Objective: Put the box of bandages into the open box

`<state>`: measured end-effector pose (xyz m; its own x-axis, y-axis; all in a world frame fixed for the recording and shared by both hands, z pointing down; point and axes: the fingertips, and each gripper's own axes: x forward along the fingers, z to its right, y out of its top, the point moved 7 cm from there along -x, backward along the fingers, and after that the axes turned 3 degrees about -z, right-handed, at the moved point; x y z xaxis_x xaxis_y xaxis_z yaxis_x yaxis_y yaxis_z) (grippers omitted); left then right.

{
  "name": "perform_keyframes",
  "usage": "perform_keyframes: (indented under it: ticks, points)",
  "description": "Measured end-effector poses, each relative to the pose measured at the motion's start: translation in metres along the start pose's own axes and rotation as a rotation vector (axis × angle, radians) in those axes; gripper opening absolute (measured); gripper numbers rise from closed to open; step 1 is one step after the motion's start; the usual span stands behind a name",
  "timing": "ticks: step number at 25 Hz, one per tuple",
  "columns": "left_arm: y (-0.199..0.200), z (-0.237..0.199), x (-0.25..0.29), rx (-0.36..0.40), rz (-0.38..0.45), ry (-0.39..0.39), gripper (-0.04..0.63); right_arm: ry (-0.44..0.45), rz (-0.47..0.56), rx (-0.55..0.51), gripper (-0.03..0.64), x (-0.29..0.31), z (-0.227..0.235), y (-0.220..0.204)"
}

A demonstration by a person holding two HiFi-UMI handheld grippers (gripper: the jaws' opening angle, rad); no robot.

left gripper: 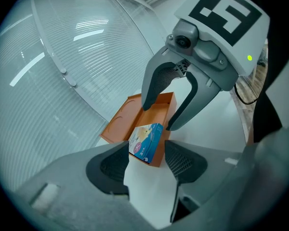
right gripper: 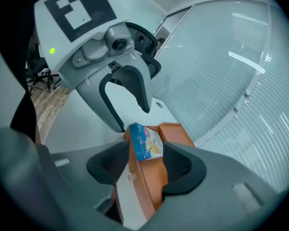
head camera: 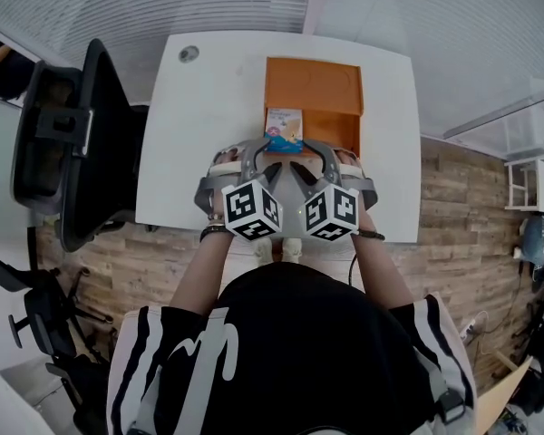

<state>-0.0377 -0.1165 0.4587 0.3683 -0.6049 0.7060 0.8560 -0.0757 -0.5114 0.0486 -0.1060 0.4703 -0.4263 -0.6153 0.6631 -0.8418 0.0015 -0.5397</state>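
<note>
On the white table (head camera: 208, 152) an orange open box (head camera: 313, 84) lies towards the far edge, its flat lid laid back on the far side and its deeper tray on the near side. The box of bandages (head camera: 284, 125), blue-edged with a pale printed face, stands in the tray's near-left corner, against the near wall and rising above the rim. Both grippers hover side by side just near of the orange box, their marker cubes close to each other over the table's near edge. The left gripper (left gripper: 147, 160) has its jaws spread wide with only bare tabletop between the pads; the box of bandages (left gripper: 147, 142) sits beyond them, clear of both. The right gripper (right gripper: 147, 165) also has its jaws apart, and the orange box's near wall (right gripper: 149, 186) runs through the gap between them; I cannot tell whether either pad touches it. From this side the box of bandages (right gripper: 147, 141) shows just past the jaws, with the left gripper's curved fingers (right gripper: 139, 93) hanging above it. A round grommet (head camera: 189, 53) is set in the table's far-left corner. A black office chair (head camera: 72, 143) stands on the left, on the wooden floor (head camera: 462, 198), and slatted blinds (left gripper: 62, 57) run behind the table.
</note>
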Motion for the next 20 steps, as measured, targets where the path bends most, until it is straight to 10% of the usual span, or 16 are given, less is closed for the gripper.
perform_keyframes:
  ticks: [20]
  points:
    - [0.017,-0.018,-0.068,-0.209,0.208,0.132,0.239,-0.097,0.216,0.248,0.207,-0.074,0.024,0.020]
